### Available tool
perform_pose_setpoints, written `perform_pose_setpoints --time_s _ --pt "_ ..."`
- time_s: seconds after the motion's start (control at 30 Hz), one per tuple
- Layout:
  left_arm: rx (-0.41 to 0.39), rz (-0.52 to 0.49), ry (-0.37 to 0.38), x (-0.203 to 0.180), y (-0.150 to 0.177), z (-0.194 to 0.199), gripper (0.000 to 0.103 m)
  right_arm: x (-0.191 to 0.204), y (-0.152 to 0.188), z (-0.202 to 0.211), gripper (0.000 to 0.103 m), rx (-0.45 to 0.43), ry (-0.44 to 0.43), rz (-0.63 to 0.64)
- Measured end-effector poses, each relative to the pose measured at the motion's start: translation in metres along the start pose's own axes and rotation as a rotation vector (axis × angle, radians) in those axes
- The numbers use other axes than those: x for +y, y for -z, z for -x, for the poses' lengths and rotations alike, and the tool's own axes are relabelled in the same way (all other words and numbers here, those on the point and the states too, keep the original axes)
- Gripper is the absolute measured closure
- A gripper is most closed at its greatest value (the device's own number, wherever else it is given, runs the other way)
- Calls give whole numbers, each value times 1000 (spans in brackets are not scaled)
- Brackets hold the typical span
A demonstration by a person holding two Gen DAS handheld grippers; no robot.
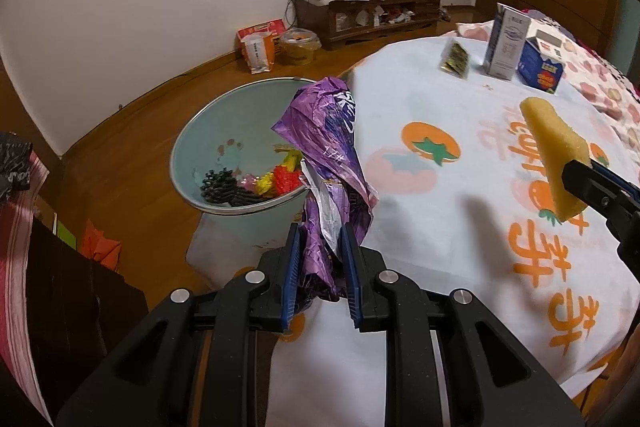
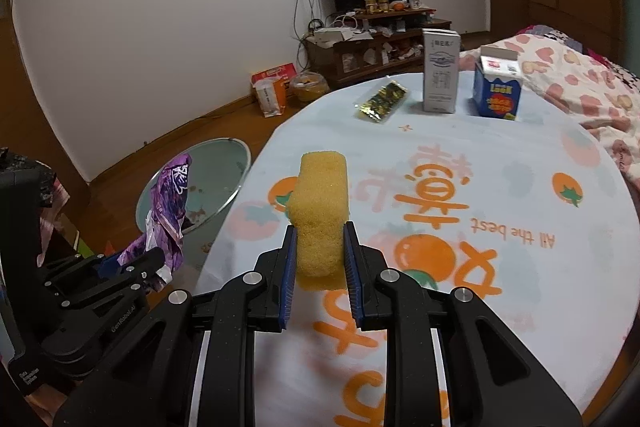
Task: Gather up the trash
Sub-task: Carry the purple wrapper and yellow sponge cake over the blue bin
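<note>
- Purple crinkled wrapper (image 1: 328,163) is pinched between the left gripper (image 1: 320,267) fingers and stands up from them, at the table's edge.
- Yellow sponge (image 2: 320,211) is pinched between the right gripper (image 2: 320,263) fingers, above the tablecloth (image 2: 500,155).
- Step, as judged: carrying both pieces to the bin (image 1: 208,131), beyond the left fingertips.
- Next: bring each over the rim, then let go.

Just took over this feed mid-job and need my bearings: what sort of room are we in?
Most likely a bedroom or living room in a home. A bed with a heart-print quilt sits beside the cloth-covered table, and a cluttered wooden TV cabinet stands against the wall on wood flooring.
</note>
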State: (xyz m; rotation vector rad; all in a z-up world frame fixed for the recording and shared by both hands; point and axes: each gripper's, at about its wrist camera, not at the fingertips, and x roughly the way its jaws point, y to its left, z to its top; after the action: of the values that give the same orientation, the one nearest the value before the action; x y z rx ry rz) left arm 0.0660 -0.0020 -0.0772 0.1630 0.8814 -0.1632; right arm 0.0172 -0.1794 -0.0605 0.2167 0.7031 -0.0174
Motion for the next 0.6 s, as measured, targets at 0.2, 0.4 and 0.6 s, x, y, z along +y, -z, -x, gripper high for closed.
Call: perform_pose_setpoints --time_s 0.2,0.4,0.6 --pt "1 21 -13 9 -2 -3 83 11 -4 -6 80 2 -24 15" --pt "2 49 -21 23 -3 -4 83 28 -9 -15 80 8 -46 38" --pt "5 76 -37 38 -5 -7 83 45 -16 -24 80 12 -74 64"
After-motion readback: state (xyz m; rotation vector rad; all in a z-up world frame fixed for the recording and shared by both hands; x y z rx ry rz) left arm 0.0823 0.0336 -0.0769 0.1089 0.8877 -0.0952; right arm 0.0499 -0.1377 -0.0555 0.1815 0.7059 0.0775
